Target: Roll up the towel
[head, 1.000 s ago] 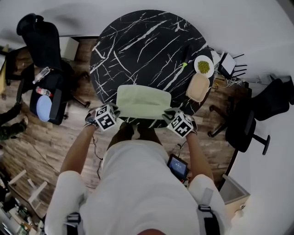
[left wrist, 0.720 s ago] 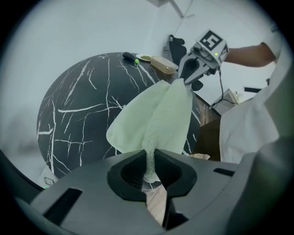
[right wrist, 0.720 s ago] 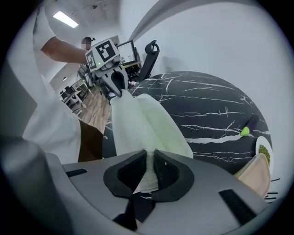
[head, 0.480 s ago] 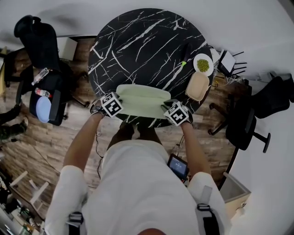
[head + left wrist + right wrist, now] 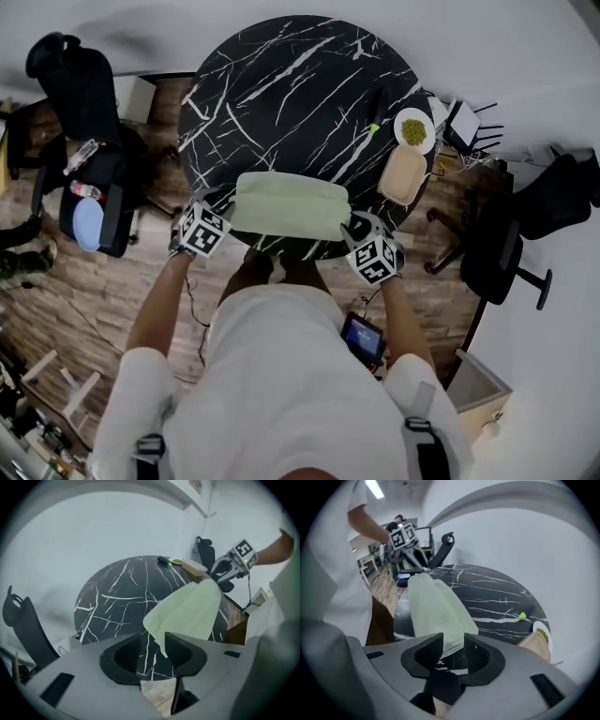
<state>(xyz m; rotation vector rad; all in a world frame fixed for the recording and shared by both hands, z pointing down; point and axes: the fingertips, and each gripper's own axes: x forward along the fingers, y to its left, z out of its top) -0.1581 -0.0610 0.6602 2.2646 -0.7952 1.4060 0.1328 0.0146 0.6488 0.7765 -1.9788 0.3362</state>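
While its jaws are opening, the left hand-held gripper (image 5: 153, 645) stands wide at the near left end of the towel (image 5: 289, 204). Mostly the dark surface shows between the jaws, and the tip of the towel's corner lies just beside the right one, not pinched. The right hand-held gripper (image 5: 452, 645) is opening too, with the other end of the towel between its jaws, but the pads do not seem to press on it. The pale green towel lies as a low folded band at the near edge of the round black marble surface (image 5: 281, 84). One hand-held gripper is at each end, probably so that both ends turn evenly. I judge the rolling is only begun. A plate (image 5: 414, 132) and a tan dish (image 5: 403, 176) stand apart at the right rim.
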